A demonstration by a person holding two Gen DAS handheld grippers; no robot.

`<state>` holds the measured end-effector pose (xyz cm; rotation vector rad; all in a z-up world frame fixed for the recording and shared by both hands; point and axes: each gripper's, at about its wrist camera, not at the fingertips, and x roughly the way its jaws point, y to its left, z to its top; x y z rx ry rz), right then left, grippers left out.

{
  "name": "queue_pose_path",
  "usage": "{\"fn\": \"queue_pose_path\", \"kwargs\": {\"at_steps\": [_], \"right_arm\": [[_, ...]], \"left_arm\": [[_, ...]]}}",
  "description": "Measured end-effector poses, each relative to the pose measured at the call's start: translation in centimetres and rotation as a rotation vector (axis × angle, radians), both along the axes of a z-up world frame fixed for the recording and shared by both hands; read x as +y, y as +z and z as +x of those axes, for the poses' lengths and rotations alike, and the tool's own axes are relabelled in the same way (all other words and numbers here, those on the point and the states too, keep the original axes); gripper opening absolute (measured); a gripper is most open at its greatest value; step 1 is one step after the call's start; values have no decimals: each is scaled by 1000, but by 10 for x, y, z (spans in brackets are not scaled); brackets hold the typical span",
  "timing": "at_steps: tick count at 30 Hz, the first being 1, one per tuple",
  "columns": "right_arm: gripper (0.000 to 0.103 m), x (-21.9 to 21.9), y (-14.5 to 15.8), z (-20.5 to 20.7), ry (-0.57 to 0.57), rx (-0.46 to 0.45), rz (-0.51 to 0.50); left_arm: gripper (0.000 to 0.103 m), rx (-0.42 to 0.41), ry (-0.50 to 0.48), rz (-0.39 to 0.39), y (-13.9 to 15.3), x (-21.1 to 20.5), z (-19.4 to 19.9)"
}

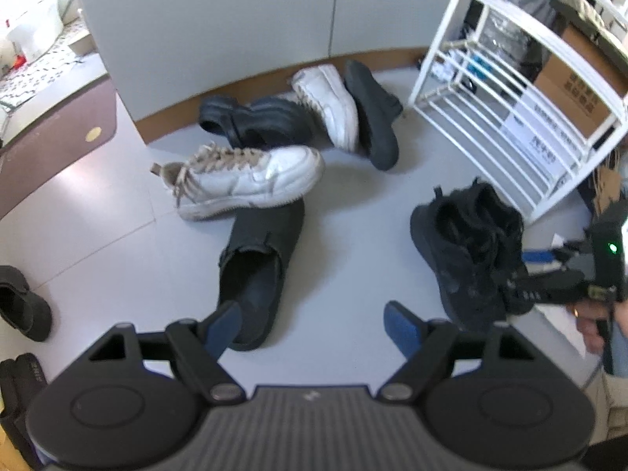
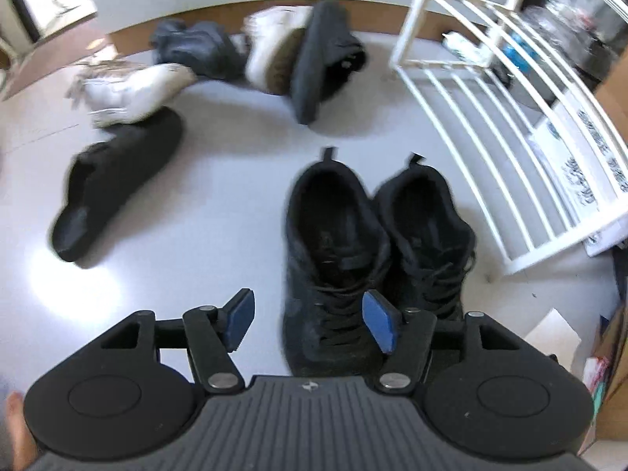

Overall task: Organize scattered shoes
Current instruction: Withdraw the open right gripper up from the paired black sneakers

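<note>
Two black lace-up sneakers (image 2: 333,243) stand side by side on the pale floor, heels toward the white shoe rack (image 2: 490,98). My right gripper (image 2: 308,306) hovers open above the left sneaker's laces, holding nothing. In the left wrist view it (image 1: 522,294) sits at the toe end of the same pair (image 1: 463,251). My left gripper (image 1: 312,314) is open over the heel of a black slip-on (image 1: 259,271), apart from it. A white sneaker with beige laces (image 1: 243,180) rests on that slip-on's toe.
Against the wall lie a black clog (image 1: 251,117), a second white sneaker (image 1: 333,106) on its side and a dark slip-on (image 1: 373,117) on edge. Another dark shoe (image 1: 23,302) sits far left. A cardboard box (image 1: 577,90) stands behind the rack. A hand (image 1: 588,322) holds the right gripper.
</note>
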<state>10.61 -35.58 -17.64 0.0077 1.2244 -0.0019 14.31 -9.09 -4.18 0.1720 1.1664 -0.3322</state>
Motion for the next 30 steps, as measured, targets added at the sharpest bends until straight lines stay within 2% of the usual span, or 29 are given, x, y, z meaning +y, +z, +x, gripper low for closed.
{"fn": "queue_pose_path", "kwargs": {"at_steps": [2, 4, 5, 9, 12, 17, 23, 27, 30], "right_arm": [[66, 1, 16, -3, -6, 37, 32], [66, 6, 34, -7, 10, 32, 12], [66, 9, 48, -11, 12, 19, -10], [68, 15, 85, -21, -24, -36, 2], [76, 25, 122, -33, -15, -105, -7], [79, 29, 156, -47, -48, -160, 1], [81, 32, 181, -65, -86, -195, 16], [82, 36, 204, -74, -114, -237, 53], [91, 36, 225, -88, -155, -288, 129]], "left_arm": [[82, 2, 6, -6, 2, 5, 1], [82, 0, 13, -5, 3, 9, 2], [82, -6, 23, -3, 4, 12, 3], [82, -27, 86, -15, 9, 27, 3], [82, -35, 133, -30, 12, 36, 1], [82, -47, 176, -61, 20, 38, -8], [85, -86, 218, -112, 37, 37, -25], [86, -109, 195, -89, 38, 35, -27], [86, -98, 211, -66, 32, 36, -27]]}}
